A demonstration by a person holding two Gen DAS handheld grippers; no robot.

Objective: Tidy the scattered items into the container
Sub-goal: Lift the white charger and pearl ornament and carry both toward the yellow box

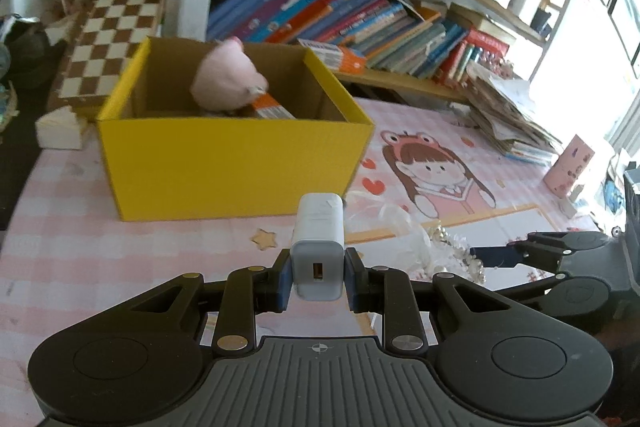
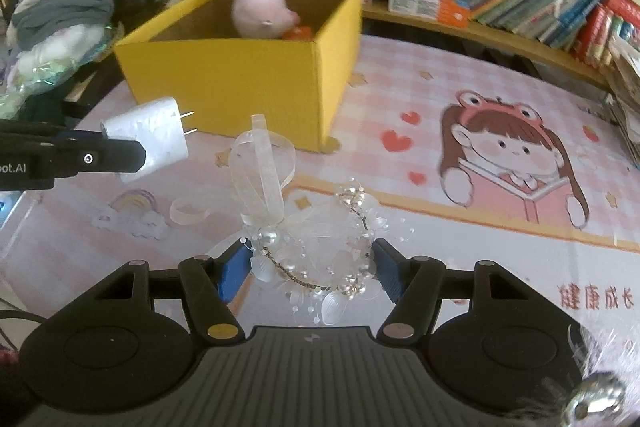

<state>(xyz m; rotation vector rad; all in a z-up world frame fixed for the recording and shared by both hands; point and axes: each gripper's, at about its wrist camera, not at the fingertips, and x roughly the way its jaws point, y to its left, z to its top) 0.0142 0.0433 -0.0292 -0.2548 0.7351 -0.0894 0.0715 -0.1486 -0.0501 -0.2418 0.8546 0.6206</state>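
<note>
left tool (image 1: 317, 269): clamps charger (image 1: 319, 243) | right tool (image 2: 310, 269): around pearl garland (image 2: 320, 243)

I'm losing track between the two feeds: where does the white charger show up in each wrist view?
Left wrist view: the white charger sits bottom centre, clamped between the left tongs, USB port facing the camera.
Right wrist view: the charger is at the left edge, prongs pointing right, held by the left tongs coming in from the left.
Shared landmark: the yellow box with the pink plush toy inside, behind the charger in both.
</note>
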